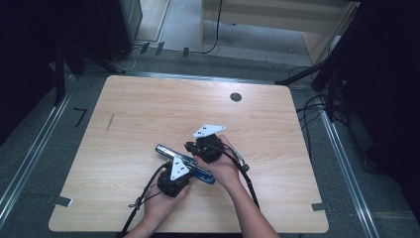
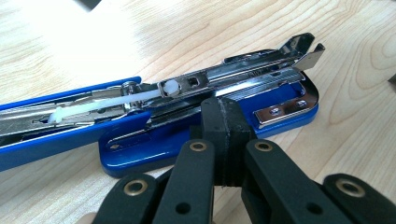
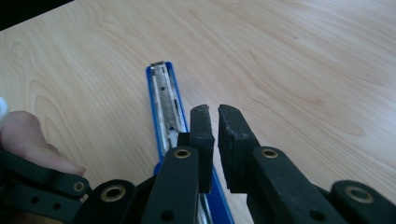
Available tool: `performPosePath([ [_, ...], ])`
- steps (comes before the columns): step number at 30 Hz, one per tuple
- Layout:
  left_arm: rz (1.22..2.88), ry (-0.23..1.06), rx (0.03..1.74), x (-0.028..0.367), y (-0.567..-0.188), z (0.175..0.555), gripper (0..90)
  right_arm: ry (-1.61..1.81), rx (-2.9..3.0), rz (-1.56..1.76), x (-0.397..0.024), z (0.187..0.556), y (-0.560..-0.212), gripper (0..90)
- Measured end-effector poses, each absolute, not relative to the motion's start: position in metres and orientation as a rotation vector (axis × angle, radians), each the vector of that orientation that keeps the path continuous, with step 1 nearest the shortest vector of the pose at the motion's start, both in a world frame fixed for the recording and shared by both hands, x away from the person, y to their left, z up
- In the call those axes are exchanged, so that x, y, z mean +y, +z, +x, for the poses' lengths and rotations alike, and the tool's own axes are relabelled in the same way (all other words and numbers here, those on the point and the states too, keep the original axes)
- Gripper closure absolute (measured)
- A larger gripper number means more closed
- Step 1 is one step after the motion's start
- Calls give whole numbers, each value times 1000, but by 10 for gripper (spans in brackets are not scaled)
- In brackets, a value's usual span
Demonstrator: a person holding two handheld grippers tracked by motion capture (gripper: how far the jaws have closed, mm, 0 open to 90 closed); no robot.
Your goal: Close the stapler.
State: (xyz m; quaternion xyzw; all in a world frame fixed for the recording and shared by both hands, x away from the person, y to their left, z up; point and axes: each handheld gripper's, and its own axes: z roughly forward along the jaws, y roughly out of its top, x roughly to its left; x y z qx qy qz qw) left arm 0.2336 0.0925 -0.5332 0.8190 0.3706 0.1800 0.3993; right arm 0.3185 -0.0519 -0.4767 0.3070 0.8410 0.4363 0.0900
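The blue metal stapler (image 1: 184,163), swung fully open so that its chrome staple magazine (image 2: 233,77) and blue base (image 2: 280,109) lie flat in one long line, rests near the middle of the pale wood-grain tabletop (image 1: 148,114), its long axis running on a slant from upper left to lower right in the high view. Both hands sit right at it: the left gripper (image 2: 223,121) stands over the base end with its jaws closed together, their tips down against the blue base just beside the magazine, apparently pinning it rather than clamping anything (no part of the stapler shows between the pads). The right gripper (image 3: 214,126) hovers above the other arm of the stapler, looking along its length toward the far tip; its jaws stand a narrow slit apart with nothing between them, and no earlier picture bears on how they came so. The stapler runs straight ahead of the right gripper, so my guess is that the next move works along that axis, the right gripper being the free one and nearer the open channel while the left steadies the base. The tabletop is otherwise bare save a dark round grommet (image 1: 236,97) near its far edge; around it lie grey floor (image 1: 29,148), cables and dark stands.
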Motion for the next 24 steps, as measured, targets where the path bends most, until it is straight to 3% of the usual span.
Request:
performPosePath([
  [24, 2069, 460, 939, 92, -533, 233, 900, 1314, 2355, 1029, -124, 284, -472, 791],
])
